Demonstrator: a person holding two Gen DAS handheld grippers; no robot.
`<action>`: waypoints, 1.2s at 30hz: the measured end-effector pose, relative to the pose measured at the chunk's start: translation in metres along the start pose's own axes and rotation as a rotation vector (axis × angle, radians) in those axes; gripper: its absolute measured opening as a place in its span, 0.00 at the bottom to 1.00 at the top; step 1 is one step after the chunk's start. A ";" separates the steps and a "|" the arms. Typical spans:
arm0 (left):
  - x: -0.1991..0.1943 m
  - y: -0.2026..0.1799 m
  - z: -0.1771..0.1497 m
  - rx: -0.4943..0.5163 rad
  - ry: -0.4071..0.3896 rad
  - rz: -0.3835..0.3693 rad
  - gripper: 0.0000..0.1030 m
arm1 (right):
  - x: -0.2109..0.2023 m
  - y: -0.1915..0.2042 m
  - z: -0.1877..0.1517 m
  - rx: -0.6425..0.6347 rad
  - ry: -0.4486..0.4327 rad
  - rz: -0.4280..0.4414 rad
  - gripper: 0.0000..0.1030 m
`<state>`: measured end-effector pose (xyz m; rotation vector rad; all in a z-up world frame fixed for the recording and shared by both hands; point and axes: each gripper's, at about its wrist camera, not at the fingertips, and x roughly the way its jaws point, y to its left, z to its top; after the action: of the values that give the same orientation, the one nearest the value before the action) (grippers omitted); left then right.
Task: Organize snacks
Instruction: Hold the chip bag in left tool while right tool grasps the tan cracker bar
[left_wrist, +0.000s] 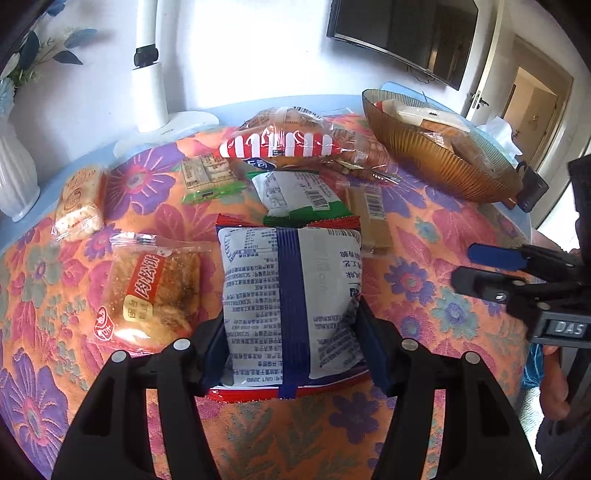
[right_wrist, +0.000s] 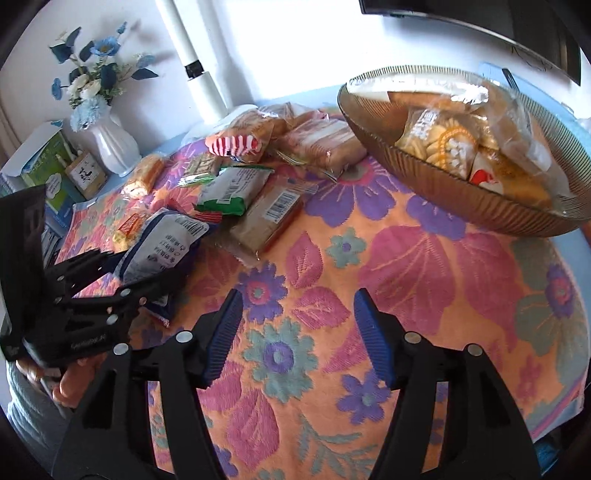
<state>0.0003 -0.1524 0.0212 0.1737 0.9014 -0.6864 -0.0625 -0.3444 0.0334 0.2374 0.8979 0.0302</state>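
Left gripper (left_wrist: 291, 347): clamped on blue-striped snack packet (left_wrist: 290, 295).
Right gripper (right_wrist: 297, 336): jaws apart, empty.
Risk: puffy packet may slip before reaching amber bowl (right_wrist: 461, 199).

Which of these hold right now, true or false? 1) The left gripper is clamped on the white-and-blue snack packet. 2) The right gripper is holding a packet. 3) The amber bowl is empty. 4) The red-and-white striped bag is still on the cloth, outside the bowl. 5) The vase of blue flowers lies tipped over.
1) True: the left gripper has its pads pressed on both sides of the white-and-blue snack packet.
2) False: the right gripper stands open over bare floral cloth, nothing between its fingers.
3) False: the amber bowl already holds several wrapped snacks.
4) True: the red-and-white striped bag lies on the cloth beside the bowl.
5) False: the vase stands upright.
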 end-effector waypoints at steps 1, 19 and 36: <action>0.000 0.000 0.000 0.001 -0.001 0.000 0.59 | 0.003 -0.001 0.002 0.012 0.006 -0.002 0.62; 0.001 0.005 0.000 -0.022 0.003 -0.020 0.60 | 0.020 -0.008 0.026 0.095 -0.021 -0.009 0.77; 0.001 0.007 0.000 -0.033 0.002 -0.035 0.61 | 0.025 -0.008 0.029 0.109 -0.041 -0.031 0.69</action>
<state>0.0045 -0.1474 0.0196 0.1290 0.9188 -0.7039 -0.0250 -0.3541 0.0297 0.3246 0.8635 -0.0524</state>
